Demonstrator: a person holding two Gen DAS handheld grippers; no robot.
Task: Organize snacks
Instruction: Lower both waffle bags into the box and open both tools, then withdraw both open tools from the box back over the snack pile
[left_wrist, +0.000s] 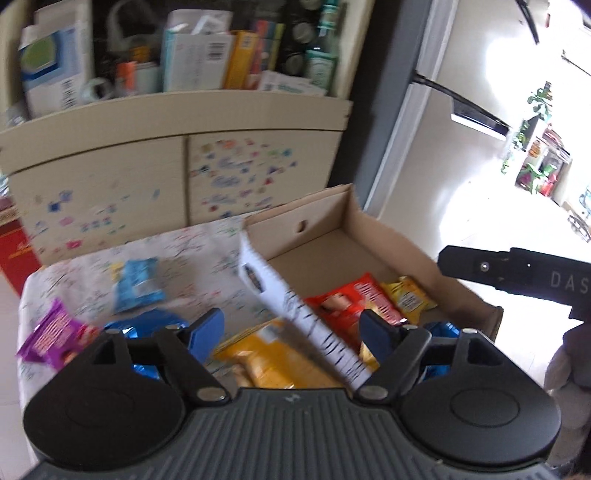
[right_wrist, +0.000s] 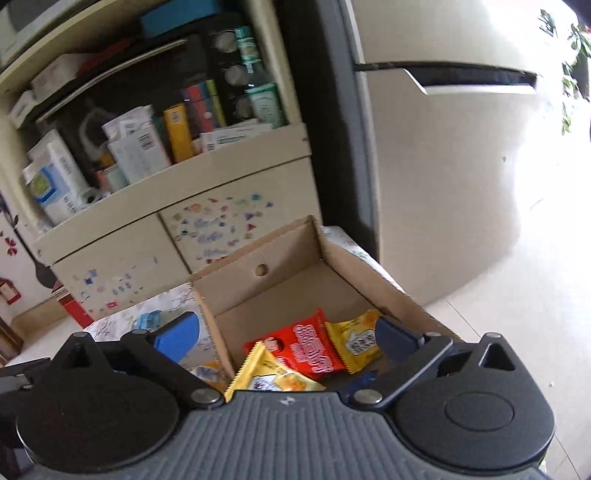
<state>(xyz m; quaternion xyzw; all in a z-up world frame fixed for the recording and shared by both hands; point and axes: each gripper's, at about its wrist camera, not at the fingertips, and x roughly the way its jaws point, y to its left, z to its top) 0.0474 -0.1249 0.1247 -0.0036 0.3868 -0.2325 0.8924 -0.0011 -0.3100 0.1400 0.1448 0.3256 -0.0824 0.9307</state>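
Note:
A cardboard box (left_wrist: 373, 236) stands on a patterned tablecloth (left_wrist: 192, 251); it also shows in the right wrist view (right_wrist: 295, 258). Inside lie a red packet (left_wrist: 351, 306), a small yellow packet (left_wrist: 408, 297) and a blue one (left_wrist: 441, 330). A large yellow packet (left_wrist: 266, 358) lies beside the box's left wall. My left gripper (left_wrist: 291, 328) is open and empty above that wall. My right gripper (right_wrist: 284, 338) is open and empty over the box, above the red packet (right_wrist: 312, 349) and two yellow packets (right_wrist: 356, 341) (right_wrist: 273, 374). Its body shows at the right of the left wrist view (left_wrist: 517, 273).
On the cloth left of the box lie a light blue packet (left_wrist: 136, 284), a purple packet (left_wrist: 51, 336) and a dark blue packet (left_wrist: 155, 325). A cream cabinet (left_wrist: 177, 155) with a cluttered shelf stands behind. A red box (left_wrist: 18, 254) sits at the left.

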